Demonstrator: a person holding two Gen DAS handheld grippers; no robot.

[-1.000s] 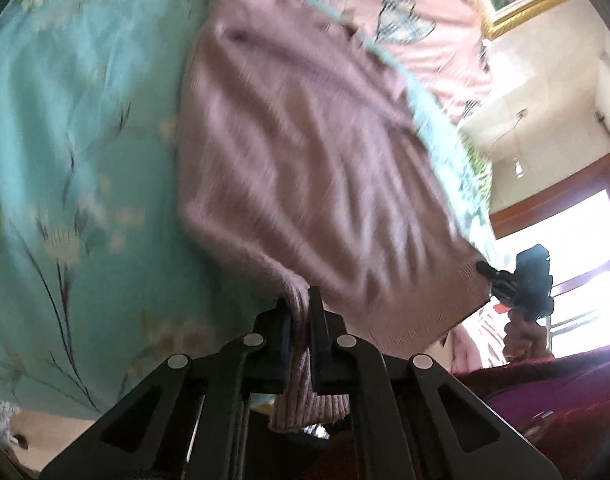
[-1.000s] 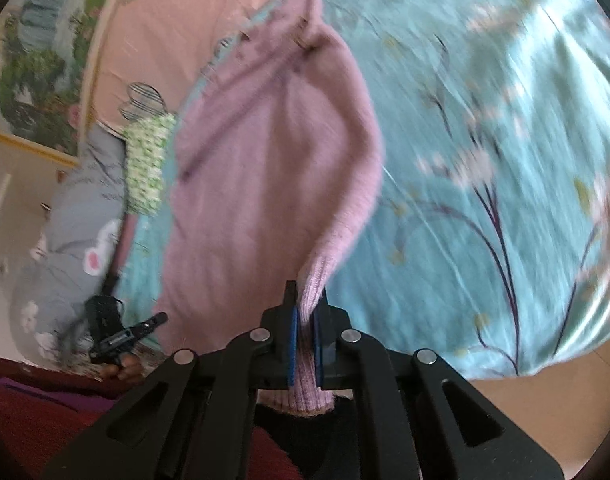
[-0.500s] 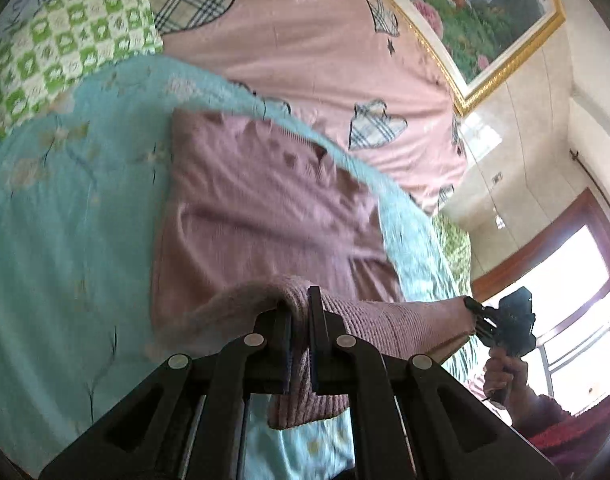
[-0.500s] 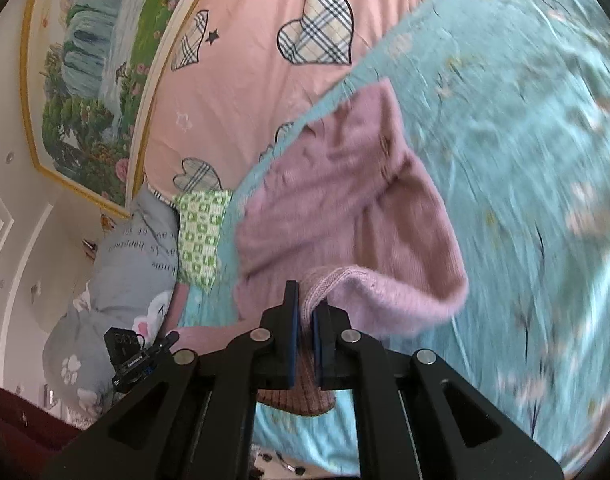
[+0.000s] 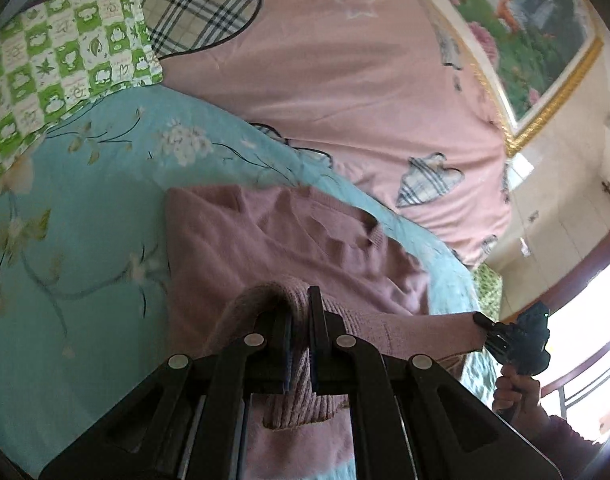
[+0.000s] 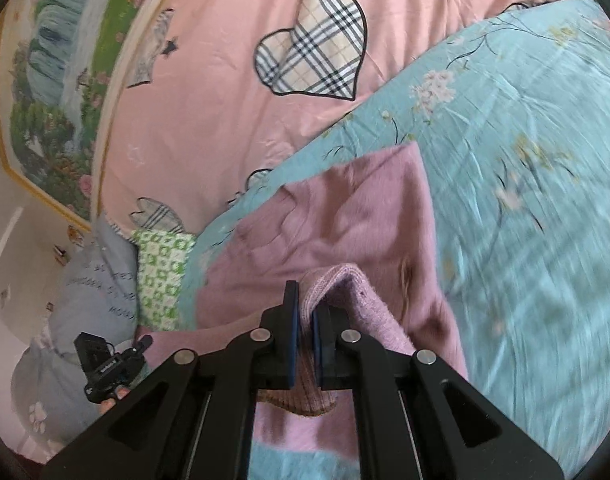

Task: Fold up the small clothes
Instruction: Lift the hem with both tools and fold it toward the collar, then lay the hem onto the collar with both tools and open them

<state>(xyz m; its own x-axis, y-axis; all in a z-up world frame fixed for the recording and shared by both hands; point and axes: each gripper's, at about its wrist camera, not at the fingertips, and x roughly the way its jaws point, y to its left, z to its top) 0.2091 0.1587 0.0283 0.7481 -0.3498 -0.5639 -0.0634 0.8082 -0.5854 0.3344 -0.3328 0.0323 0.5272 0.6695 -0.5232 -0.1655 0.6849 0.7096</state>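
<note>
A: Where's the pink sweater (image 5: 289, 256) at?
B: Spread on the teal floral sheet (image 5: 85, 240), hem lifted at 6 o'clock. Left gripper (image 5: 300, 336) is clamped on one ribbed corner, right gripper (image 6: 303, 336) pinches the other.
A: Background?
B: Pink heart quilt (image 6: 225, 92) at 12.

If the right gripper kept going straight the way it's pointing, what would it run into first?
Most likely the flat part of the pink sweater whose hem the right gripper is clamping, lying just ahead on the teal floral bedspread; depth is hard to judge.
</note>
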